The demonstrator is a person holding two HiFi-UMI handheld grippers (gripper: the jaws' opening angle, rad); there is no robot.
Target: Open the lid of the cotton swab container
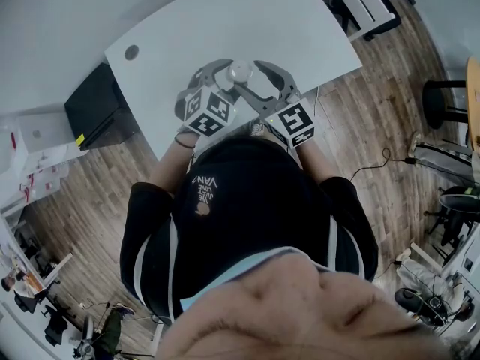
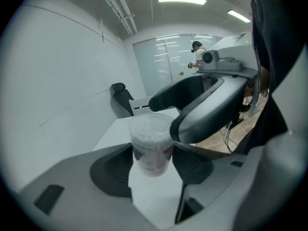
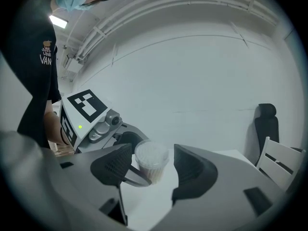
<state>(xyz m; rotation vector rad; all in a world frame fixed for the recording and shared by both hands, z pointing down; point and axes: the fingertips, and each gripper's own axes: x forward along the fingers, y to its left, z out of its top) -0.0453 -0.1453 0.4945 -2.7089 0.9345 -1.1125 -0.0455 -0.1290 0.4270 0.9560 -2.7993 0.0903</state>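
The cotton swab container (image 1: 240,72) is a small clear tub packed with white swabs. It sits at the near edge of the white table (image 1: 225,21), between both grippers. In the left gripper view the container (image 2: 151,143) stands upright, and my left gripper (image 2: 152,166) is shut on its lower body, with both pads touching it. In the right gripper view the container's top (image 3: 150,159) lies between the jaws of my right gripper (image 3: 152,171). Those jaws stand open, with a gap on each side. I cannot tell whether the lid is seated.
A black box (image 1: 97,107) stands on the wooden floor left of the table. White chair frames (image 1: 360,2) sit beyond the table's far right corner. The tabletop has a cable hole (image 1: 131,52). A person (image 2: 196,52) stands far off in the room.
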